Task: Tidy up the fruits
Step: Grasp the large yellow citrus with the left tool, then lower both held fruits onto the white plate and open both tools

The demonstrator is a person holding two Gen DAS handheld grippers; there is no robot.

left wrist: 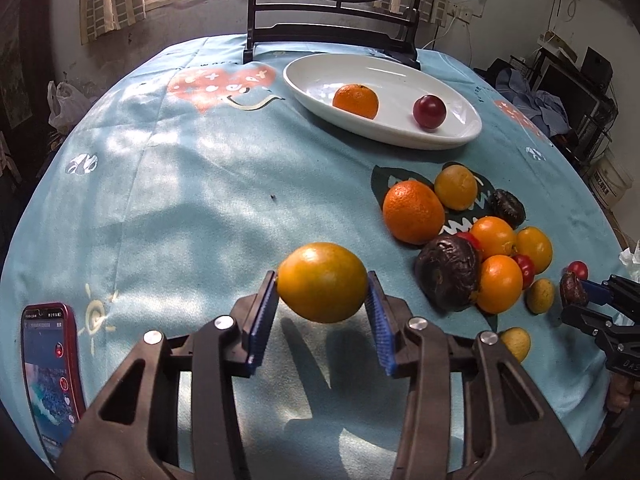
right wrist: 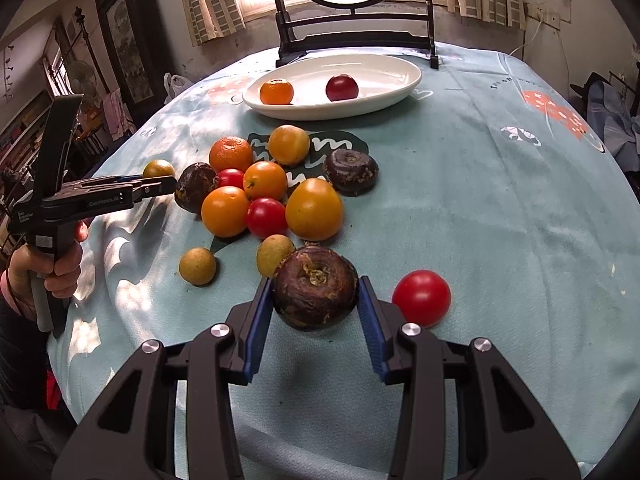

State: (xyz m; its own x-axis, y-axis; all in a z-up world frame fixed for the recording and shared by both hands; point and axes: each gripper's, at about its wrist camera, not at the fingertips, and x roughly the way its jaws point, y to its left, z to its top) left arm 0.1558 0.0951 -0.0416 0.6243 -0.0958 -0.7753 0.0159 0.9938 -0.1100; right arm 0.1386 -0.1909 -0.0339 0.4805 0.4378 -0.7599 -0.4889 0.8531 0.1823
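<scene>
My left gripper [left wrist: 322, 286] is shut on a yellow-orange citrus fruit [left wrist: 322, 282] and holds it above the blue tablecloth; it also shows from the side in the right wrist view [right wrist: 158, 180]. My right gripper [right wrist: 316, 292] is shut on a dark brown wrinkled fruit [right wrist: 315, 286], also seen at the right edge of the left wrist view [left wrist: 573, 289]. A white oval plate [left wrist: 400, 130] at the back holds a mandarin [left wrist: 356, 101] and a dark red fruit [left wrist: 429, 111]. A pile of loose fruit [right wrist: 264, 192] lies mid-table.
A red tomato [right wrist: 421, 298] lies just right of my right gripper, with two small tan fruits [right wrist: 197, 266] to the left. A phone [left wrist: 52, 376] lies at the table's near left. A dark wooden screen stand [left wrist: 332, 36] stands behind the plate.
</scene>
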